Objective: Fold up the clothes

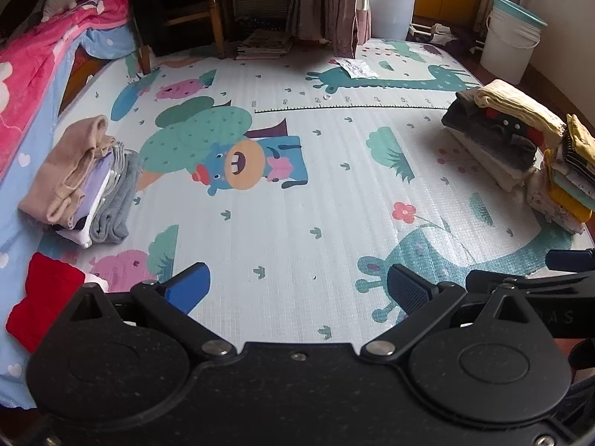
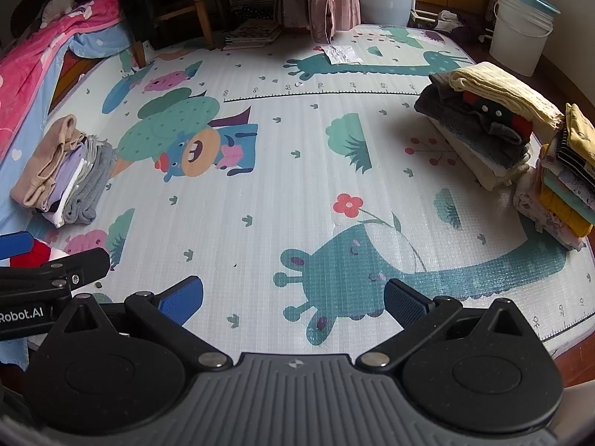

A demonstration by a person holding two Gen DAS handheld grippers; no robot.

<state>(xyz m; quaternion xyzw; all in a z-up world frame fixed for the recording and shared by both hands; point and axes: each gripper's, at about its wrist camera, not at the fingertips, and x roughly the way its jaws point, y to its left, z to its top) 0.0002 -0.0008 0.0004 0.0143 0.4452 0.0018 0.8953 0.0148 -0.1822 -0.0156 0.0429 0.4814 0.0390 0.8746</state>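
A folded stack with a beige garment on top (image 1: 74, 182) lies at the left of the cartoon play mat (image 1: 297, 204); it also shows in the right wrist view (image 2: 59, 174). A red garment (image 1: 44, 297) lies at the near left. Two stacks sit at the right: one topped by a cream garment (image 1: 502, 130) (image 2: 491, 119), one of mixed colours (image 1: 569, 178) (image 2: 561, 186). My left gripper (image 1: 297, 290) is open and empty above the mat. My right gripper (image 2: 293, 301) is open and empty too. Each gripper's body shows at the edge of the other's view.
A bed with a pink blanket (image 1: 33, 63) runs along the left. A wooden chair (image 1: 186, 11), curtains (image 1: 334, 3), a stack of papers (image 1: 266, 44) and white buckets (image 1: 511, 37) stand beyond the mat's far edge. A crumpled paper (image 1: 355, 67) lies on the mat.
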